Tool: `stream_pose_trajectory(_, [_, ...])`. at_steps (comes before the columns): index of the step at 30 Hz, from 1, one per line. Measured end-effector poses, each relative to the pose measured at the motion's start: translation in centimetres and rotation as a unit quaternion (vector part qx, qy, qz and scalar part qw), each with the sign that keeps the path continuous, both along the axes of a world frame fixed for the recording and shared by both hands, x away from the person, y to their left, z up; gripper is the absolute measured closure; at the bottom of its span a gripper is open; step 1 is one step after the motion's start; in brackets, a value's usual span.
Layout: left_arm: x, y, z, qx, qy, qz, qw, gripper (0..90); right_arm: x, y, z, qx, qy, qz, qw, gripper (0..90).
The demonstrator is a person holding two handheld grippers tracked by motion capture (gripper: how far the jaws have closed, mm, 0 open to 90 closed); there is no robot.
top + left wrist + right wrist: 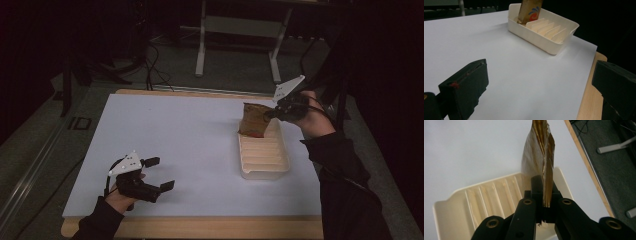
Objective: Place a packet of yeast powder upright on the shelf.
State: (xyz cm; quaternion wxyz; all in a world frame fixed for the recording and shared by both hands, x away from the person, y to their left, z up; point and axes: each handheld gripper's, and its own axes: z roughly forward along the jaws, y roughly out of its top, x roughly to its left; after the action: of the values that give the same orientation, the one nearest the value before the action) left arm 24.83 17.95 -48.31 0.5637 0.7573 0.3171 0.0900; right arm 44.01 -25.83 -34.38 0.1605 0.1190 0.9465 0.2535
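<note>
Below our right hand-held gripper [543,195], clamped on the packet [539,157], waits the tray [456,202]; slotting remains, left hand-held gripper [159,173] open, idle.

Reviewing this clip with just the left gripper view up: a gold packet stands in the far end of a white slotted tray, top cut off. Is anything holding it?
Observer: Yes. The right claw is shut on the gold packet, pinching its edge.
Operator: Is the packet down in a slot?
Observer: In the high view its lower end sits inside the tray's far end, the packet upright with its top above the rim.
Operator: And the claw whose camera I'm on?
Observer: The left claw is open near the table's front-left corner, apart from the tray, holding nothing.
</note>
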Motion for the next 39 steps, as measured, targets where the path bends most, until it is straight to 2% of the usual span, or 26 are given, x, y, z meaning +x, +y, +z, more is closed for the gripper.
stream_pose_trajectory(8, [0.1,0.1,-0.1,-0.002,0.003,0.003,1.0000,1.4,-0.1,-1.2,0.2,0.003,0.005,-0.005,1.0000,89.3])
stream_pose_trajectory(10, [0.1,0.1,0.0,-0.001,0.002,0.003,1.0000,1.4,-0.1,-1.4,0.1,-0.004,0.006,-0.009,0.9999,89.3])
stream_pose_trajectory(15, [0.1,0.1,-0.1,-0.003,0.001,0.003,1.0000,1.4,0.1,-1.4,-0.5,0.003,0.014,-0.008,0.9999,89.1])
stream_pose_trajectory(16, [0.1,0.1,-0.1,-0.002,0.002,0.004,1.0000,1.4,0.3,-1.2,-1.0,0.011,0.021,-0.006,0.9997,89.1])
stream_pose_trajectory(20, [0.1,0.1,-0.2,-0.002,0.003,0.004,1.0000,1.4,0.7,-0.8,-2.3,0.006,0.033,-0.006,0.9994,89.0])
stream_pose_trajectory(24, [0.1,0.2,-0.3,-0.003,0.005,0.005,1.0000,1.4,1.0,-0.7,-3.7,0.011,0.043,-0.012,0.9989,88.7])
stream_pose_trajectory(28, [0.1,0.1,-0.3,-0.003,0.005,0.002,1.0000,1.4,1.2,-1.2,-4.4,0.032,0.052,-0.022,0.9979,88.1])
stream_pose_trajectory(33, [0.1,0.1,-0.2,-0.003,0.004,0.004,1.0000,1.4,1.1,-1.1,-4.2,0.024,0.049,-0.034,0.9979,83.1])
stream_pose_trajectory(34, [0.1,0.2,-0.3,-0.001,0.003,0.004,1.0000,1.4,1.0,-0.8,-4.0,0.017,0.042,-0.047,0.9979,78.1])
stream_pose_trajectory(35, [0.1,0.2,-0.3,0.001,0.002,0.004,1.0000,1.4,1.0,-0.8,-3.8,0.021,0.050,-0.055,0.9970,76.3])
stream_pose_trajectory(38, [0.0,0.3,-0.3,0.002,-0.001,0.005,1.0000,1.4,0.8,-0.7,-3.5,0.022,0.048,-0.058,0.9969,73.8])
stream_pose_trajectory(39, [0.0,0.5,-0.3,0.001,-0.003,0.006,1.0000,1.4,0.6,-0.5,-3.1,0.028,0.050,-0.061,0.9965,68.6])
